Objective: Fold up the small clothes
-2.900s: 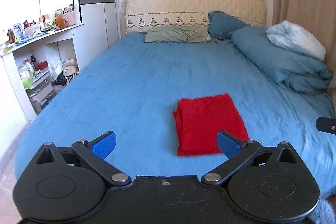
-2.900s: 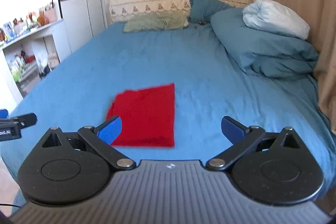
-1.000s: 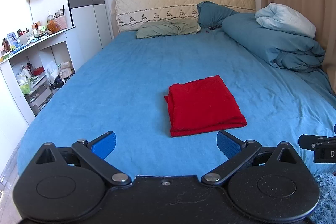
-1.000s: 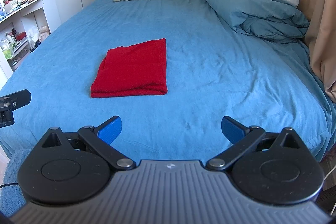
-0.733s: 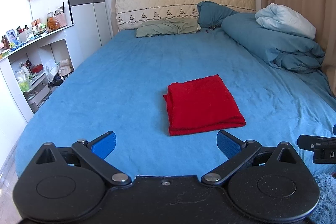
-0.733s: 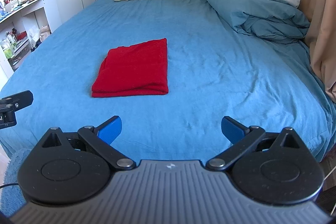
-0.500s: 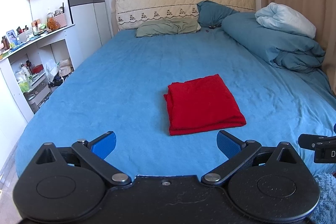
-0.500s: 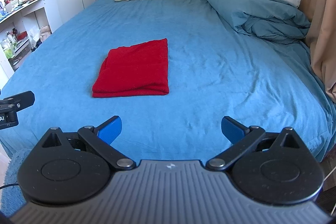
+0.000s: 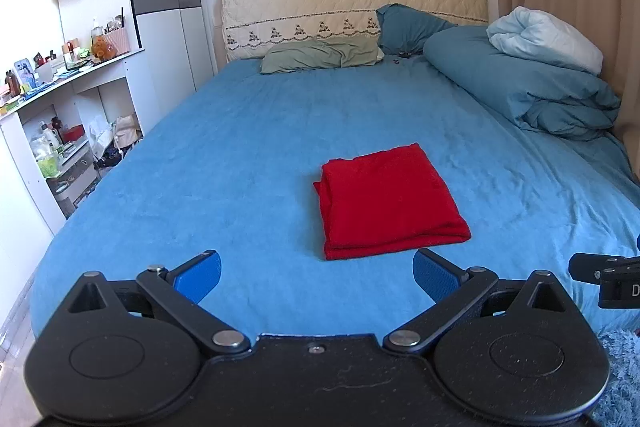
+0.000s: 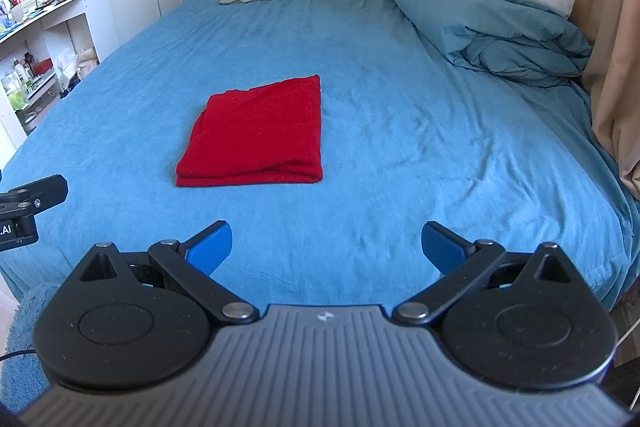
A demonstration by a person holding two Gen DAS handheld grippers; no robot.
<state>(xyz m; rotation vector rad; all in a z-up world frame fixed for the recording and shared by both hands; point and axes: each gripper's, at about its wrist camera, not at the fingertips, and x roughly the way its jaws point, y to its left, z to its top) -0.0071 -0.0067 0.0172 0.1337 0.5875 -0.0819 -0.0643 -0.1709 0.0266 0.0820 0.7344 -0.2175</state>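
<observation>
Red cloth seen folded flat on bed, mid-mattress, well short of pillow. Left gripper held at bed's foot edge, jaws spread wide, nothing gripped, cloth just beyond fingertips. Right gripper likewise spread wide and empty, cloth lying ahead, left of it. Duvet piled right of cloth.

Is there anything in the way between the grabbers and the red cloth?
No. Only bare blue bedsheet lies between the open left gripper, the open right gripper and the folded red cloth.
</observation>
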